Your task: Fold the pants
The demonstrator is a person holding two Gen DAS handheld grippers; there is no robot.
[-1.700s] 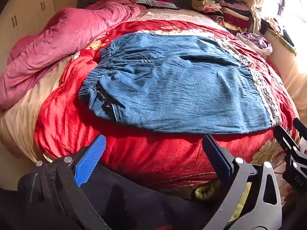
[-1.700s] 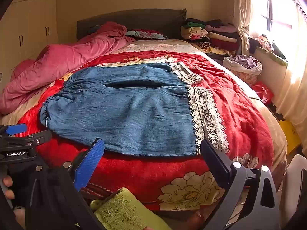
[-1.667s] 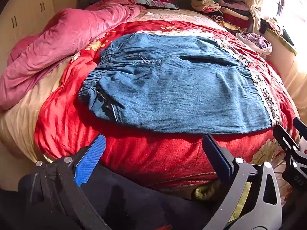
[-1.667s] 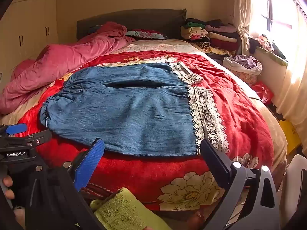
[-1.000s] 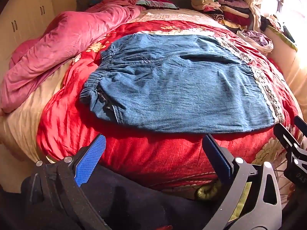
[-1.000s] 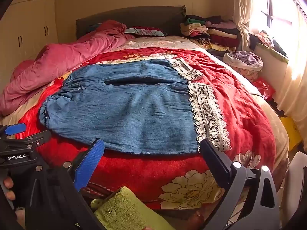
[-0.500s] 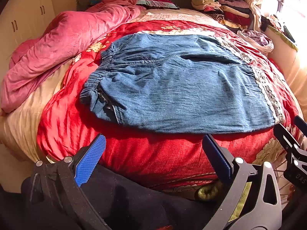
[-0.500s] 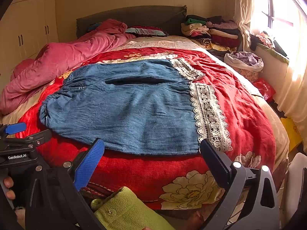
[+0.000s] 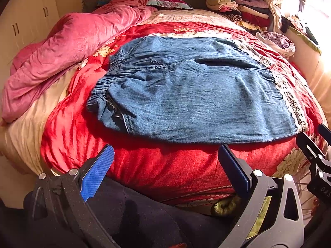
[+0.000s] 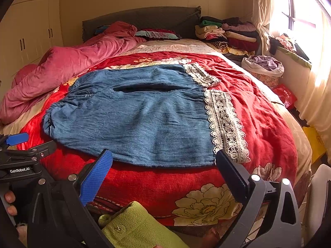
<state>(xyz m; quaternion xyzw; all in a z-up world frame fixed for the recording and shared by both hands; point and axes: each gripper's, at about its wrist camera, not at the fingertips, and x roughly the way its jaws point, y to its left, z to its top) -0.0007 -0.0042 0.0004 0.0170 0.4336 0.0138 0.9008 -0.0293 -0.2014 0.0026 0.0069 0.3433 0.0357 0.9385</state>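
Blue denim pants (image 9: 196, 95) (image 10: 134, 115) lie spread flat on the red floral quilt (image 9: 144, 165) (image 10: 258, 107), elastic waistband to the left, white lace hems (image 10: 225, 124) to the right. The legs lie side by side with a dark gap between them. My left gripper (image 9: 165, 165) hangs open near the bed's front edge, short of the pants, nothing between its fingers. My right gripper (image 10: 163, 167) is open too, just before the pants' near edge. The left gripper (image 10: 22, 157) also shows at the left of the right wrist view, held by a hand.
A rumpled pink duvet (image 9: 68, 47) covers the bed's left side. Folded clothes (image 10: 227, 35) are stacked at the far right by the headboard. A cloth basket (image 10: 262, 66) and a sunlit window stand to the right. A green cloth (image 10: 134, 227) and dark clothing (image 9: 134, 217) lie below the grippers.
Both views have shifted only slightly; the grippers hover in about the same place, both still open. The pants have not moved.
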